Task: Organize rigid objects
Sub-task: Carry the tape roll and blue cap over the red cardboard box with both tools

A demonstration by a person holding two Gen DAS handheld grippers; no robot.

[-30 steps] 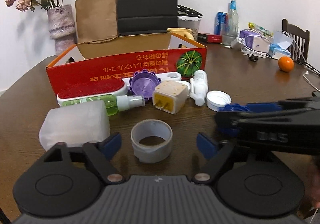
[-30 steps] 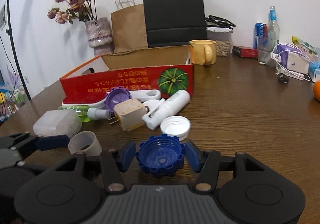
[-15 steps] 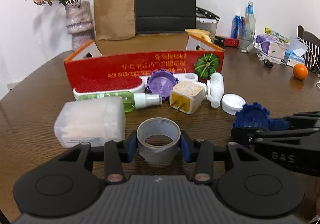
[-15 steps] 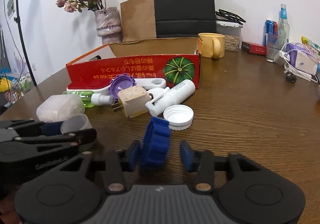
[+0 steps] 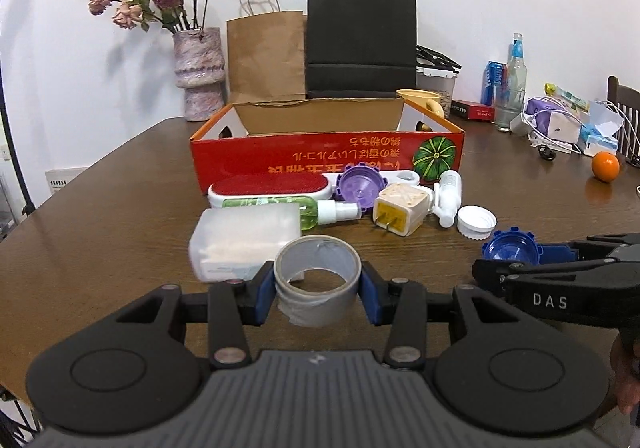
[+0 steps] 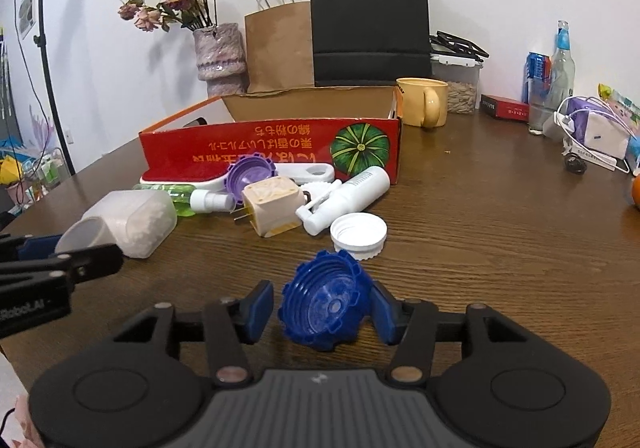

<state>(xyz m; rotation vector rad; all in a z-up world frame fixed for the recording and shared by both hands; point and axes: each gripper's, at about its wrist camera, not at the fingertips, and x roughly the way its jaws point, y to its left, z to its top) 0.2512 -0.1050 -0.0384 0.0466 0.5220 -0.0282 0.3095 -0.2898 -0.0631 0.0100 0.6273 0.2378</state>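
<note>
My left gripper (image 5: 318,290) is shut on a grey tape roll (image 5: 318,282) and holds it above the table. My right gripper (image 6: 322,308) has a blue ridged cap (image 6: 326,306) between its pads; the cap is tilted, touches the right pad, and a gap shows at the left pad. The red cardboard box (image 5: 328,156) stands open behind a row of loose items: a red lint brush (image 5: 270,184), a purple cap (image 5: 358,188), a green spray bottle (image 5: 316,210), a beige plug adapter (image 5: 400,210), a white spray bottle (image 5: 448,198), a white cap (image 5: 476,222) and a frosted plastic box (image 5: 244,236).
A flower vase (image 5: 198,74), paper bags (image 5: 362,42), a yellow mug (image 6: 424,102), bottles (image 5: 514,84), cables (image 5: 560,124) and an orange (image 5: 605,167) stand along the back and right of the wooden table (image 5: 104,216).
My left gripper closed on the tape roll and lifted it. My right gripper lifted the blue cap, which tipped up on edge and then settled tilted between the pads.
</note>
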